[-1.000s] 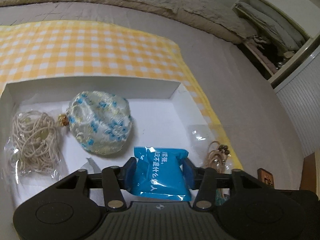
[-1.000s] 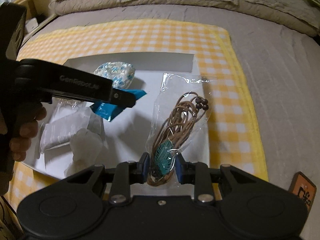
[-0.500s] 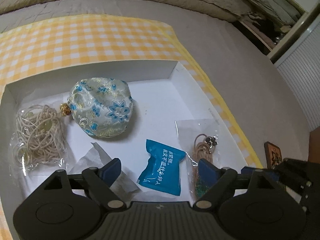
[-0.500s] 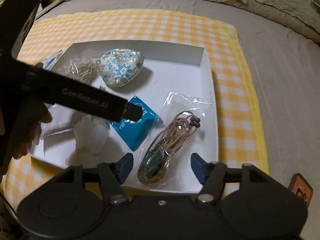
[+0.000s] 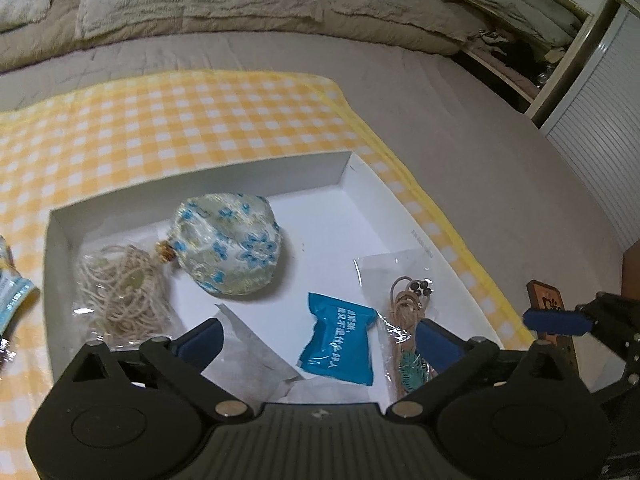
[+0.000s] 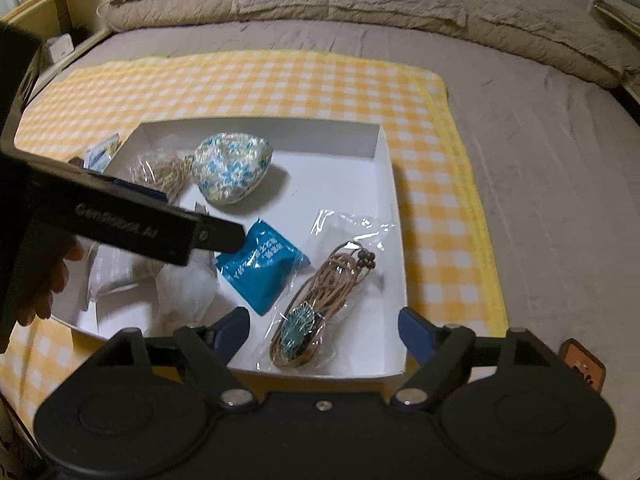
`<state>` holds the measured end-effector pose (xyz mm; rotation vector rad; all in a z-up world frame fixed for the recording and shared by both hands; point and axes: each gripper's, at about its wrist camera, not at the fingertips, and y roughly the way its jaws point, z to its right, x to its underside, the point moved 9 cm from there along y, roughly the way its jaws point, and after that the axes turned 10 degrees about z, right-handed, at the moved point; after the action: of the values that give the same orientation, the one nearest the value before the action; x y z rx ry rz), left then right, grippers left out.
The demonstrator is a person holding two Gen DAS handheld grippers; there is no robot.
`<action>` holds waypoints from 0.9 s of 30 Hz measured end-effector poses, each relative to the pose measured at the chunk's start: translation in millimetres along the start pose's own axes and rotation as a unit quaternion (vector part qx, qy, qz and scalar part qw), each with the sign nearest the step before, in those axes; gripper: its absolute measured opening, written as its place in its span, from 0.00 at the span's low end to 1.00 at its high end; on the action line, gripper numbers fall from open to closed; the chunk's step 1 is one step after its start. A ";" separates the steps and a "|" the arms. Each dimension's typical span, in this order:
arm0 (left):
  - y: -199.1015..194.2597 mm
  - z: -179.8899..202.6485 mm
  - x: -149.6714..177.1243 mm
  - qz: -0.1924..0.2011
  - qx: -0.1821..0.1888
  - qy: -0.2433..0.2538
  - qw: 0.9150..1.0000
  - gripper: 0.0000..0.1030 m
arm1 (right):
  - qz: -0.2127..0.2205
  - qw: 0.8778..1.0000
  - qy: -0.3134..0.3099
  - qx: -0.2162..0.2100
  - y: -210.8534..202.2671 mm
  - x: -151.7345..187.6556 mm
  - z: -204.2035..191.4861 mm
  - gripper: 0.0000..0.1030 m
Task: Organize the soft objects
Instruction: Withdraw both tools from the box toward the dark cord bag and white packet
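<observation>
Both the left gripper (image 5: 320, 340) and right gripper (image 6: 324, 328) hang spread wide, holding nothing, above the white tray (image 6: 394, 216) (blue sachet (image 6: 262, 266) and what looks like a bagged cord necklace (image 6: 320, 300) inside).

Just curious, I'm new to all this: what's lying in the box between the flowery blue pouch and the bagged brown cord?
The blue packet with white lettering lies between the flowery pouch and the bagged brown cord, flat on the box floor. The right wrist view shows it best.
</observation>
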<state>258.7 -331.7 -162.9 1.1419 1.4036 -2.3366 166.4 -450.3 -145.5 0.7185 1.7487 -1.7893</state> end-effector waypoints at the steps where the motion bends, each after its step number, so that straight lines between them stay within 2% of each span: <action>1: -2.9 -1.4 -1.2 0.003 -0.002 0.001 1.000 1.00 | 0.005 1.000 0.002 0.001 -2.2 -0.9 0.4 0.85; 5: -16.8 -8.1 -6.4 0.019 -0.007 0.007 1.000 1.00 | 0.029 0.999 -0.001 0.013 -11.6 -2.3 0.5 1.00; 12: -45.2 -24.8 -17.6 0.049 -0.021 0.028 0.998 1.00 | 0.053 0.998 0.012 0.035 -19.2 -9.8 4.7 1.00; 19: -73.1 -59.5 -24.5 0.071 -0.048 0.043 0.995 1.00 | 0.074 0.996 0.023 0.045 -15.2 -22.7 -0.9 1.00; 27: -102.8 -116.6 -32.5 0.087 -0.088 0.020 0.992 1.00 | 0.083 0.996 0.009 0.029 -0.3 -45.5 -34.5 1.00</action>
<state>289.0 -188.6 -101.2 1.2121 1.4262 -2.0396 199.1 -415.5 -114.2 0.8793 1.6027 -1.7308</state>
